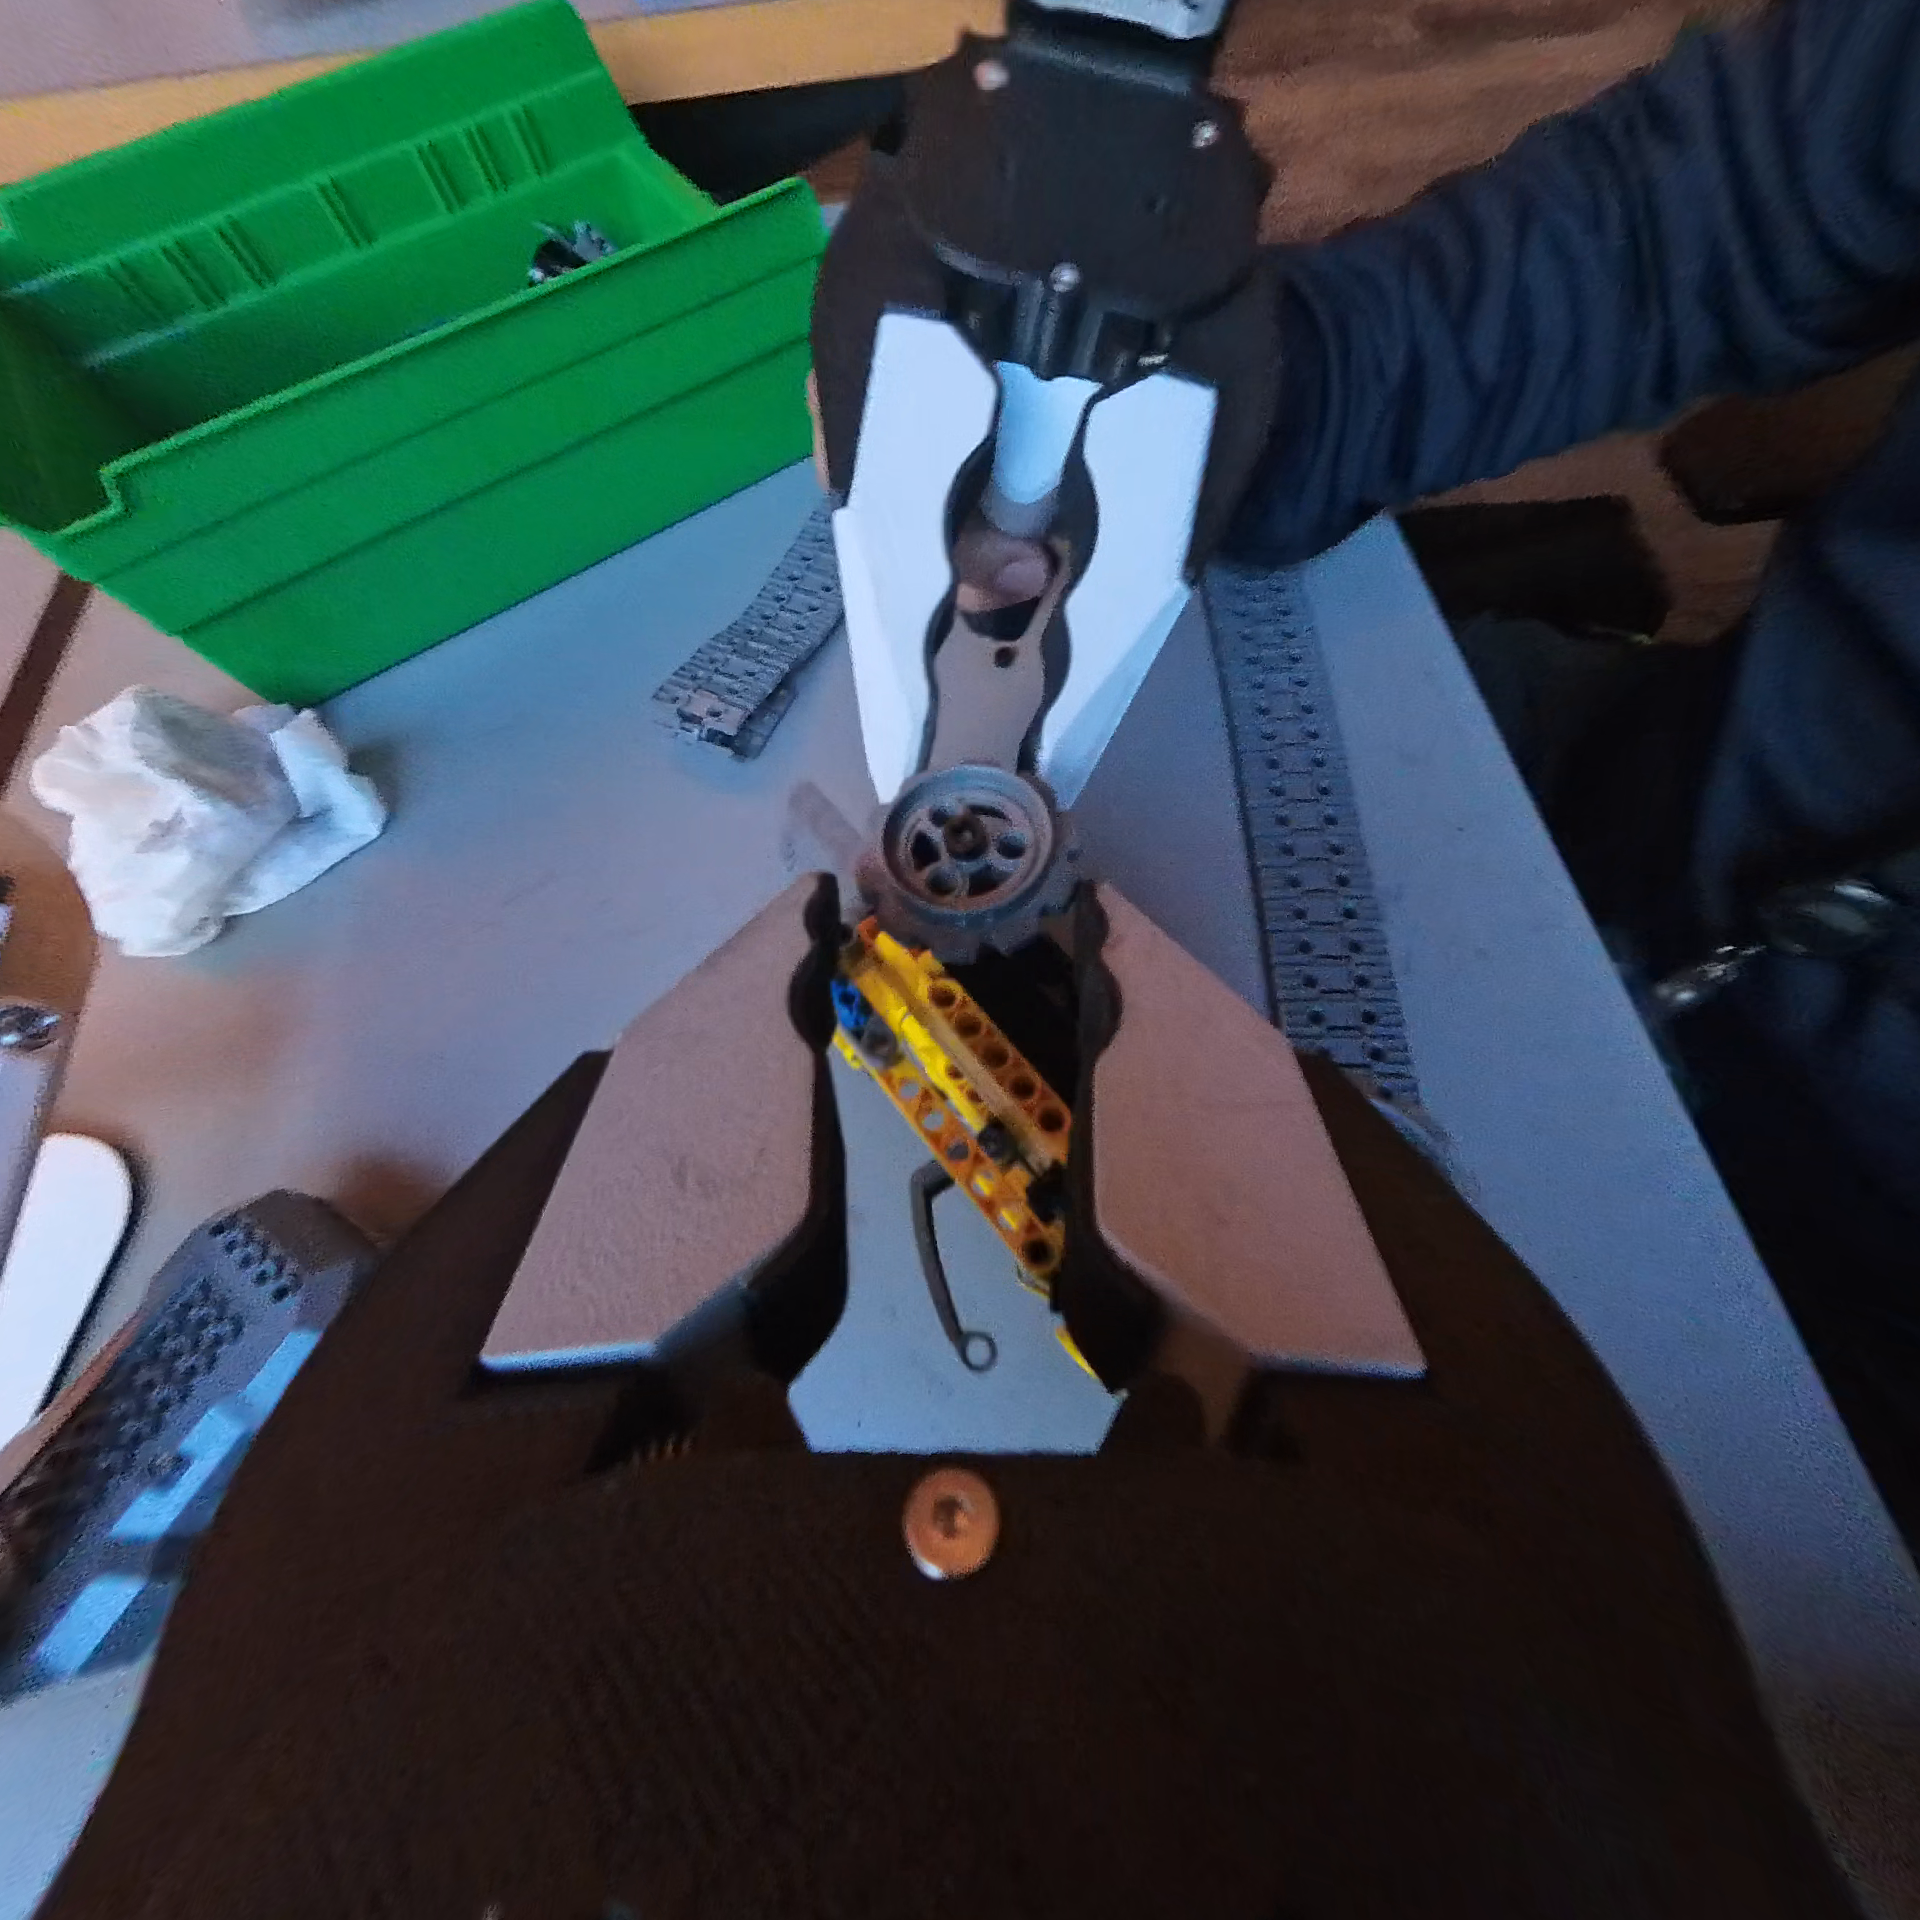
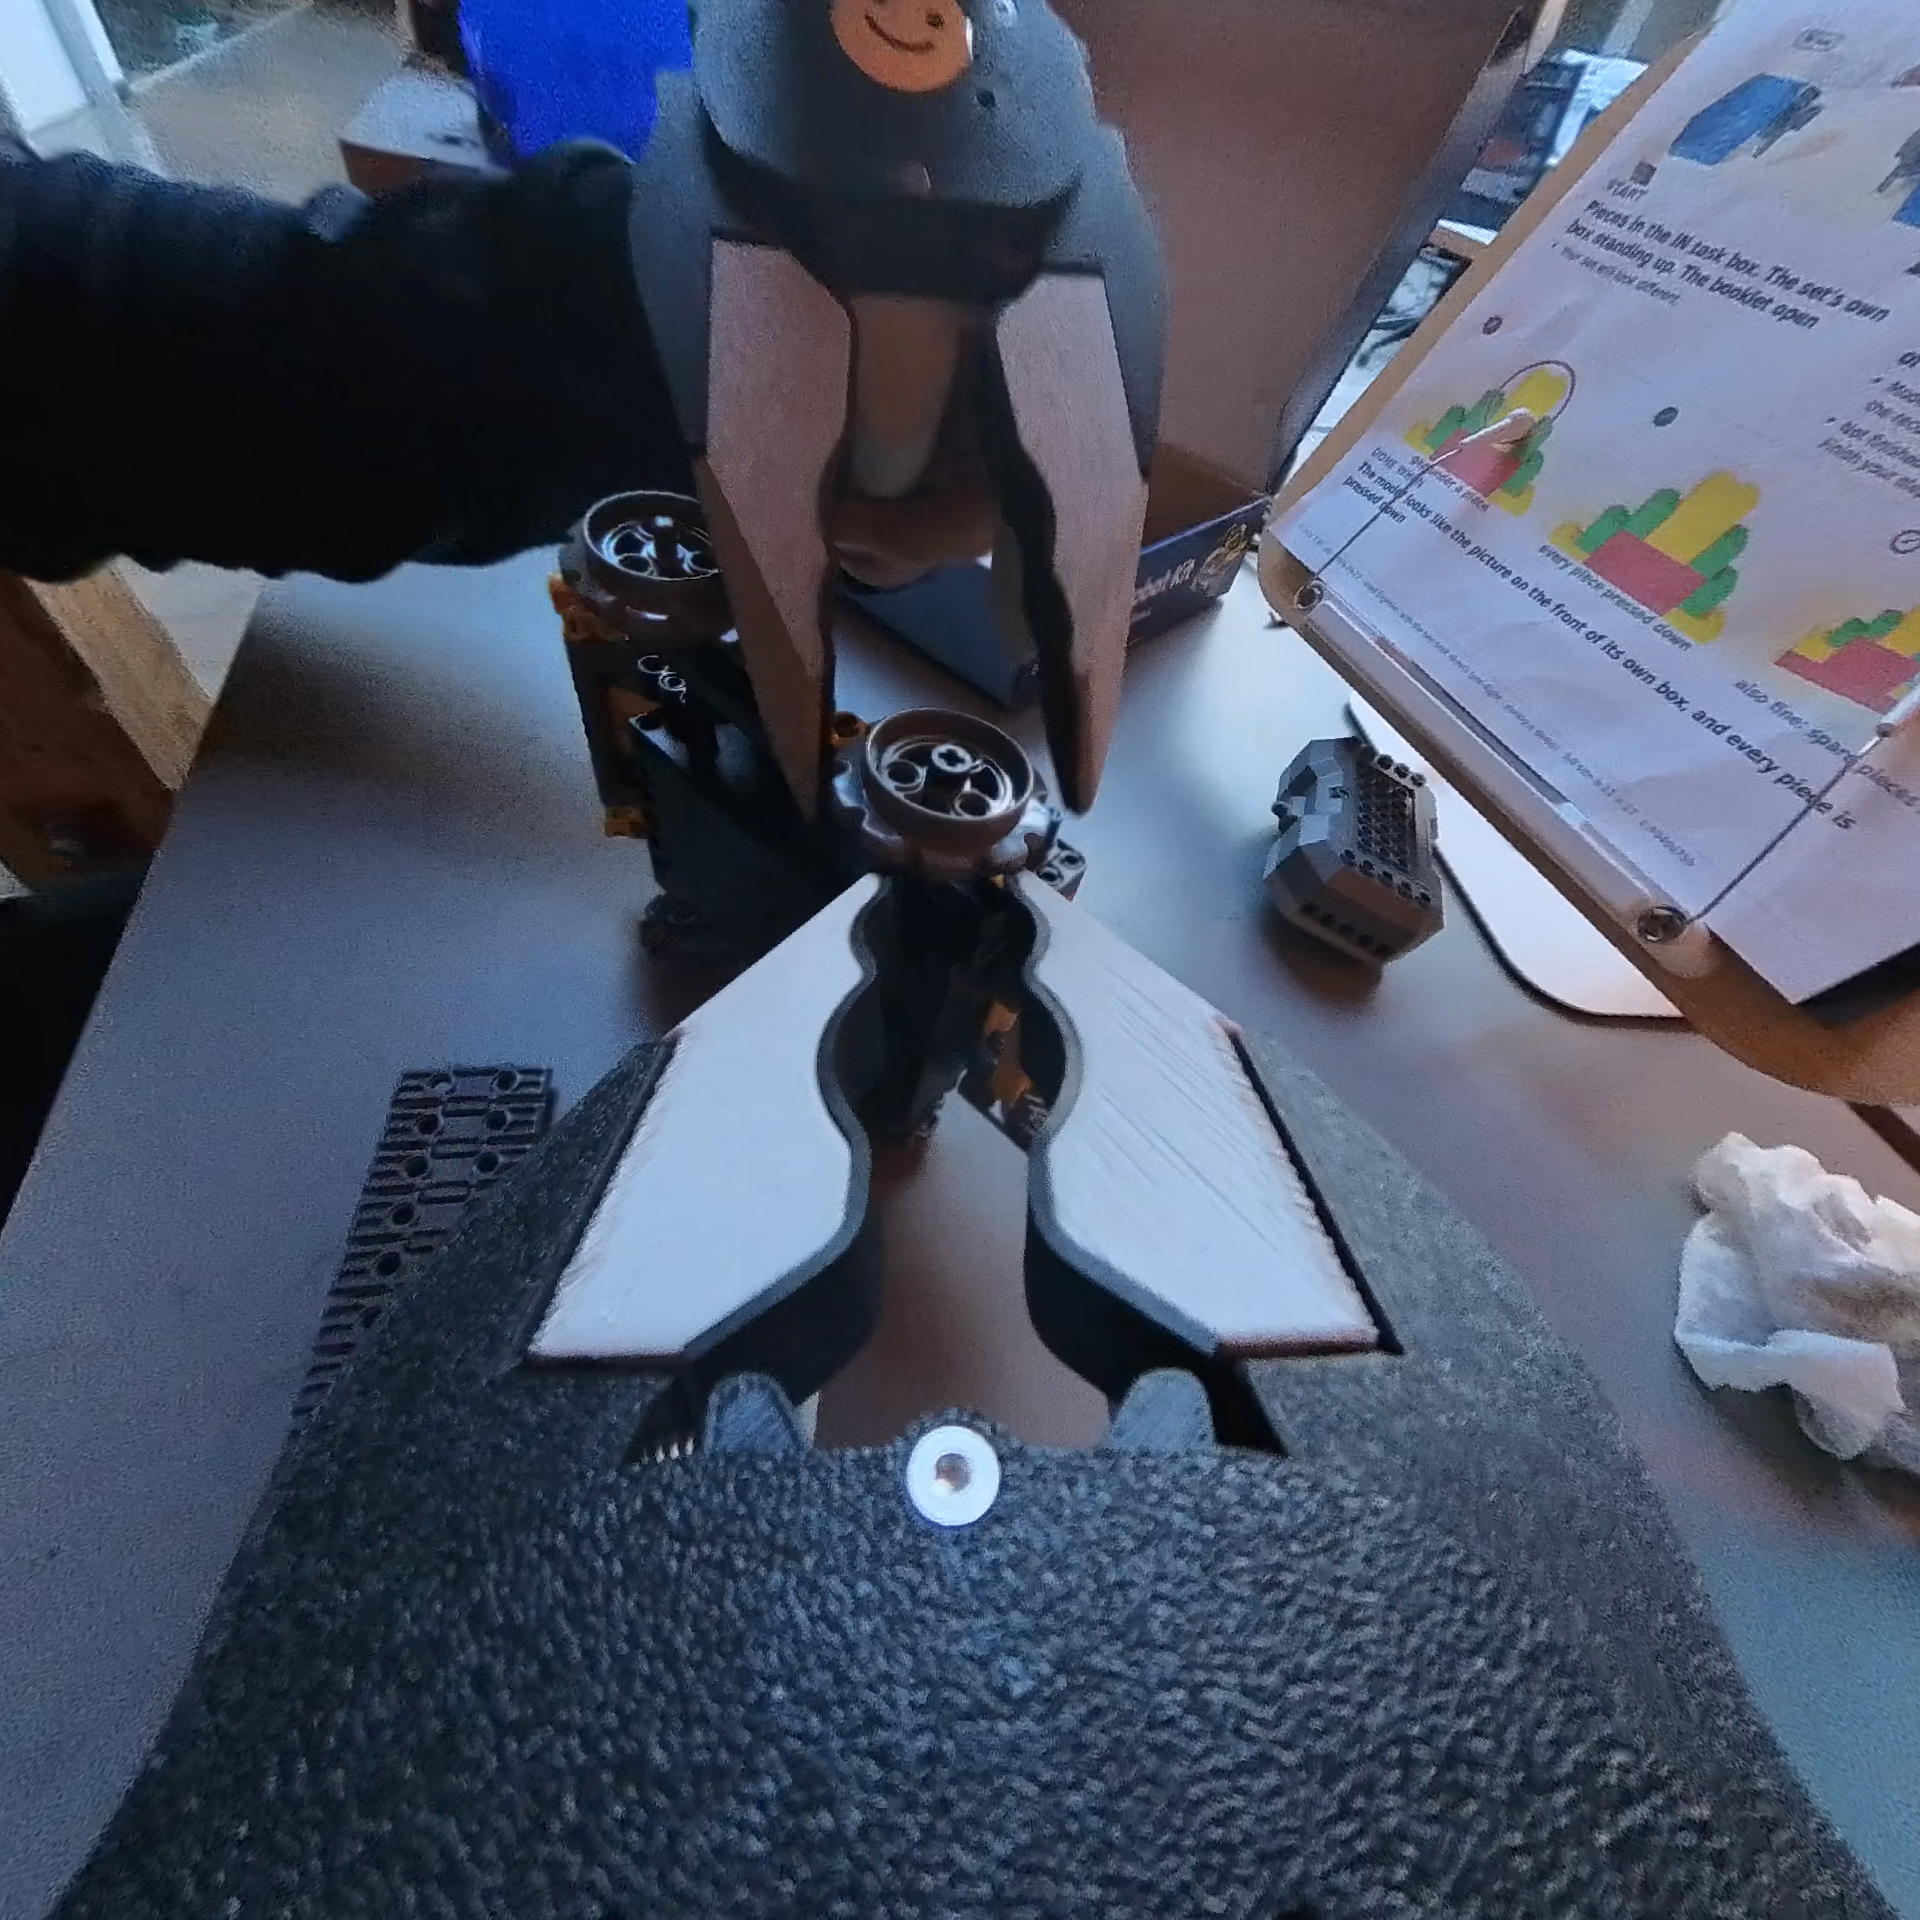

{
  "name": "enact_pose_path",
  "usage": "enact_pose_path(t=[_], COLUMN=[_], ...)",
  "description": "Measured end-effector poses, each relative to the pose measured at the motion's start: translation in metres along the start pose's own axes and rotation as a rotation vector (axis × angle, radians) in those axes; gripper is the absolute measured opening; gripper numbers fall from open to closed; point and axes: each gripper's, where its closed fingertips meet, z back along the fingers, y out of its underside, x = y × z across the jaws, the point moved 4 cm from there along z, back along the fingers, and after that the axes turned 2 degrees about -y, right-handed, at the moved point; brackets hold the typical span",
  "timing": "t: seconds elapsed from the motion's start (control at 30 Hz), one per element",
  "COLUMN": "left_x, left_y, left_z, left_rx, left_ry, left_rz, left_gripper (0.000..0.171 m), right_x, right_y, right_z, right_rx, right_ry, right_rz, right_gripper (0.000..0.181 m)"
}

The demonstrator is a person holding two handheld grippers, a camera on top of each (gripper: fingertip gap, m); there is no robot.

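A brick model with a yellow holed frame [image 1: 977,1070] sits between my left gripper's [image 1: 954,899] brown fingers, which look shut on it. A dark sprocket wheel [image 1: 971,862] sits on the model's end. My right gripper [image 1: 971,784], with white fingers, comes in from the far side, and its tips close on that wheel. In the right wrist view, my right gripper [image 2: 951,881] pinches just under the wheel [image 2: 940,800], and my left gripper [image 2: 945,805] straddles it from above. The model [image 2: 665,748] stands upright with a second wheel [image 2: 649,540] on top. Gloved hands hold both grippers.
A green bin [image 1: 416,416] stands at the far left. Tread strips [image 1: 758,644] [image 1: 1309,831] lie on the grey table [image 1: 540,883]. There is also crumpled white tissue [image 1: 197,821] [image 2: 1808,1299], a grey block part [image 2: 1351,862], and an instruction sheet on a wooden stand [image 2: 1662,416] at the right. Both grippers' tips are close together, under 4 cm apart.
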Motion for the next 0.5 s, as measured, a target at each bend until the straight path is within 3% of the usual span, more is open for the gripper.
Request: enact_pose_path(t=[0.2,0.4,0.5], left_x=[0.012,0.012,0.013], left_y=[0.003,0.006,0.005], left_z=[-0.008,-0.007,-0.009], left_rx=[-0.109,-0.19,-0.185], left_ry=[0.083,-0.082,-0.131], left_rz=[0.184,0.262,0.239], left_gripper=[0.042,0.043,0.043], right_x=[-0.012,-0.031,-0.034], right_y=[0.001,-0.03,-0.04], right_z=[-0.008,0.023,0.016], right_rx=[0.003,-0.138,-0.059], right_ry=[-0.052,-0.133,-0.149], right_rz=[-0.065,-0.261,-0.32], right_gripper=[0.019,0.011,0.011])
